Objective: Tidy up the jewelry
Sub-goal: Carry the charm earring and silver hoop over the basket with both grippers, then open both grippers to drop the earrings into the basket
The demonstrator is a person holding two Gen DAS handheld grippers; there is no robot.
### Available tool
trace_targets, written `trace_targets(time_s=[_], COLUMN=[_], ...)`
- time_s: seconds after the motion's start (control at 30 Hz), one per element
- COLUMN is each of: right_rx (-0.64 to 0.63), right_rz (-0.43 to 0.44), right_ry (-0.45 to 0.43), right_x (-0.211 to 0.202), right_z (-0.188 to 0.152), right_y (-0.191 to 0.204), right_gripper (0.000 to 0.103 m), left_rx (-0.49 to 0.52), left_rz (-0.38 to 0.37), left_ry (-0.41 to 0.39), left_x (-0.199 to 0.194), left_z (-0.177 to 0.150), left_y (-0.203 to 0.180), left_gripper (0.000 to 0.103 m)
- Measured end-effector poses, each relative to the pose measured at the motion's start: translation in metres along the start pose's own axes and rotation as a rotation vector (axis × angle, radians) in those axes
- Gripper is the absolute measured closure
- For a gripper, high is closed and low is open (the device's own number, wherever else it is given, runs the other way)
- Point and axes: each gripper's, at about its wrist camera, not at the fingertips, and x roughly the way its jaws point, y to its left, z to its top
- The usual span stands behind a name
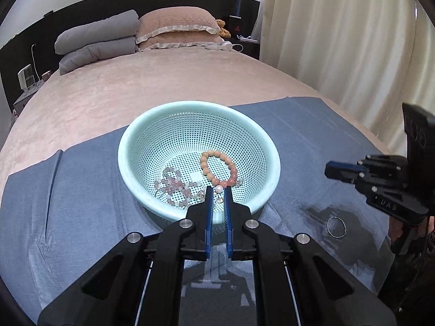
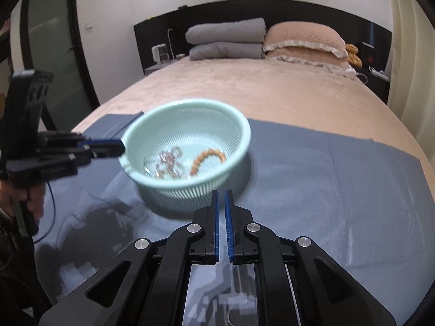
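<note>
Two wrist fisheyes angled down along their tools, close over the shared basket (image 1: 141, 135) on a bed (image 1: 163, 81)

We see soft, even indoor light. The right wrist view smears with motion blur, especially the basket (image 2: 187, 146); the left stays sharp. Gripper shadows fall on the blue cloth (image 1: 81, 203) beneath. Fisheye bends edges, corners vignette black.

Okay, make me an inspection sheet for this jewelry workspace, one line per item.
Surface: blue cloth over a pink bedspread.
Job's things: green basket holding an orange bead bracelet and pale bead strands; thin ring outside on the cloth.
Clutter: nothing seen.
Grippers: left gripper shut, empty, over the basket's near rim; right gripper shut, empty.
Cables: blue cord by the left hand.
Surroundings: pillows, folded grey quilt, curtain.
</note>
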Motion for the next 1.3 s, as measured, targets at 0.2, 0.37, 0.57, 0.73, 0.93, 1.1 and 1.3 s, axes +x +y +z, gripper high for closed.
trace_targets(time_s=[0.2, 0.37, 0.57, 0.73, 0.93, 1.1, 1.3], right_rx=[0.069, 0.068, 0.065, 0.019, -0.042, -0.082, -0.088], right_rz=[-0.078, -0.100, -0.078, -0.082, -0.076, -0.075, -0.012], right_ry=[0.096, 0.143, 0.188, 0.174, 0.056, -0.100, -0.099], right_x=[-0.007, -0.008, 0.006, 0.003, -0.017, -0.026, 0.014], right_z=[-0.057, -0.079, -0.092, -0.082, -0.035, 0.027, 0.071], right_y=[-0.028, -0.029, -0.023, -0.013, 0.008, 0.026, 0.046], right_gripper=[0.073, 0.065, 0.101, 0.101, 0.101, 0.101, 0.101], left_rx=[-0.014, -0.015, -0.011, -0.027, -0.032, -0.032, -0.034], left_rz=[0.016, 0.021, 0.024, 0.034, 0.037, 0.039, 0.041], left_ry=[-0.002, -0.011, -0.013, -0.015, -0.016, -0.017, -0.004], left_x=[-0.012, -0.022, -0.033, -0.039, -0.040, -0.038, -0.029], left_z=[-0.003, -0.003, -0.005, -0.006, -0.008, -0.007, -0.003], left_y=[-0.001, -0.007, -0.011, -0.006, -0.003, -0.003, 0.003], left_gripper=[0.095, 0.095, 0.095, 0.095, 0.095, 0.095, 0.094])
